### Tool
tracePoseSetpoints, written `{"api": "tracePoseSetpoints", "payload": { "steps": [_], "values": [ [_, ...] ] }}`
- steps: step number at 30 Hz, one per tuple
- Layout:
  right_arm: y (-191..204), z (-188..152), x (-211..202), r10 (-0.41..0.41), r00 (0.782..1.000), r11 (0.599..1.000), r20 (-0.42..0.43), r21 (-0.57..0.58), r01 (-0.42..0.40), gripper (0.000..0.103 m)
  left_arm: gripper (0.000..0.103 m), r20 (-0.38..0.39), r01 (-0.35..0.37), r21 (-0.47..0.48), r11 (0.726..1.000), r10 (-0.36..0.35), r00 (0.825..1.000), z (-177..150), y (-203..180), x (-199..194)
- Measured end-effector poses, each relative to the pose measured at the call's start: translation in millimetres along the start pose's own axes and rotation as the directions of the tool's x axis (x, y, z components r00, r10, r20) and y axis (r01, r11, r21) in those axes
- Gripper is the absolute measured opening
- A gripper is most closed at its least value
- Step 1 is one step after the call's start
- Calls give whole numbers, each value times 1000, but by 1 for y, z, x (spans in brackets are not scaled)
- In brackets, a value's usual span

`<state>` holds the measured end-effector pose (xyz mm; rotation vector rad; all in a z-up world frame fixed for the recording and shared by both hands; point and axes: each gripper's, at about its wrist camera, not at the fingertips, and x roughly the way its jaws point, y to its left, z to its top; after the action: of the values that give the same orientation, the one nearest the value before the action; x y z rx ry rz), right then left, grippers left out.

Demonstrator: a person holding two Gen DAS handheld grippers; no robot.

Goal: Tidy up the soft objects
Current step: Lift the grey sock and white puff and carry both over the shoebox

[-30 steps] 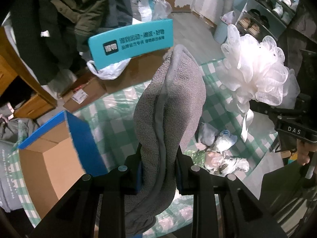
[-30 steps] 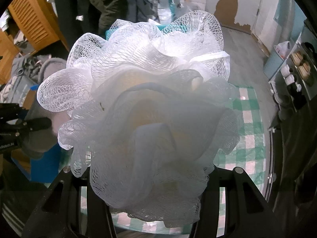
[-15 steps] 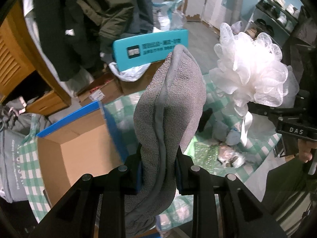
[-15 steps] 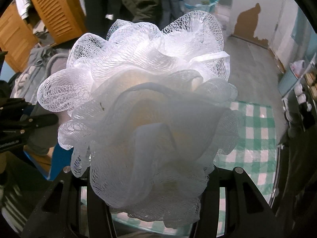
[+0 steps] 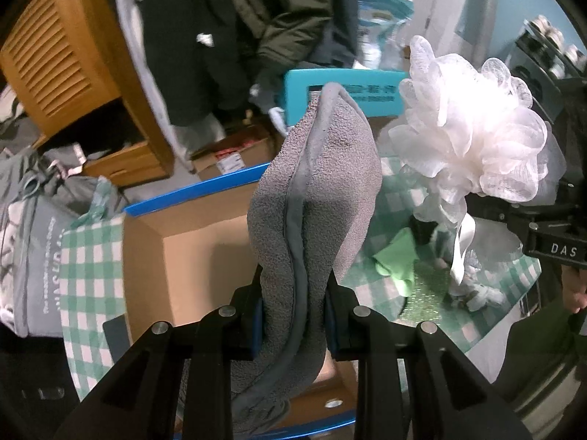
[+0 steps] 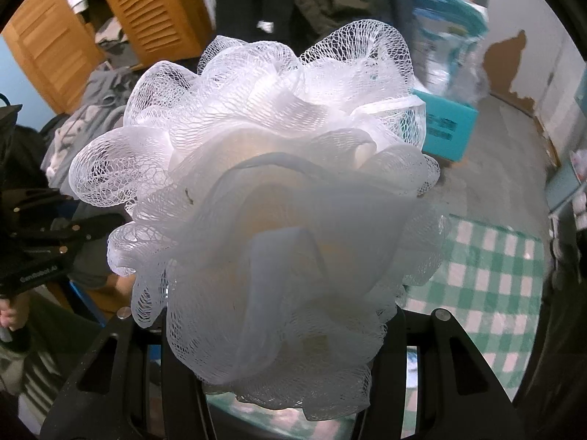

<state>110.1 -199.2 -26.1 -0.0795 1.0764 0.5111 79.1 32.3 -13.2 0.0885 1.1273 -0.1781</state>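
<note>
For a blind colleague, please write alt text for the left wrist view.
The left hand-held gripper is shut on a grey towel and holds it above an open cardboard box on a green checked tablecloth. To the right, the right hand-held gripper holds a white mesh bath sponge in the air.

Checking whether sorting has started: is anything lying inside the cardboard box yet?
Cannot tell: the cardboard box shows bare floor, but the grey cloth hides its right part.

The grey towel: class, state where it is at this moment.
In the left wrist view the grey towel stands up centre frame, clamped in the left gripper, in front of the open cardboard box, with the white loofah to its right.
</note>
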Motion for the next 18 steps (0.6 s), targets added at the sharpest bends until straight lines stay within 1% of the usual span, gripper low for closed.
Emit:
{"api": "tracePoseSetpoints", "payload": {
  "steps": [8,12,18],
  "values": [
    [43,27,27,42,999,998,-32,-44,-44,47,26,-14,-38,-101,994,37,999,-11,46,3],
    [59,38,40,63,997,997,-47,-46,-66,47,26,-33,-68,-144,987,64,997,-17,67,10],
    [84,46,60,83,994,995,-77,-52,-87,47,26,-76,-96,-211,973,81,994,-25,94,23]
  ]
}}
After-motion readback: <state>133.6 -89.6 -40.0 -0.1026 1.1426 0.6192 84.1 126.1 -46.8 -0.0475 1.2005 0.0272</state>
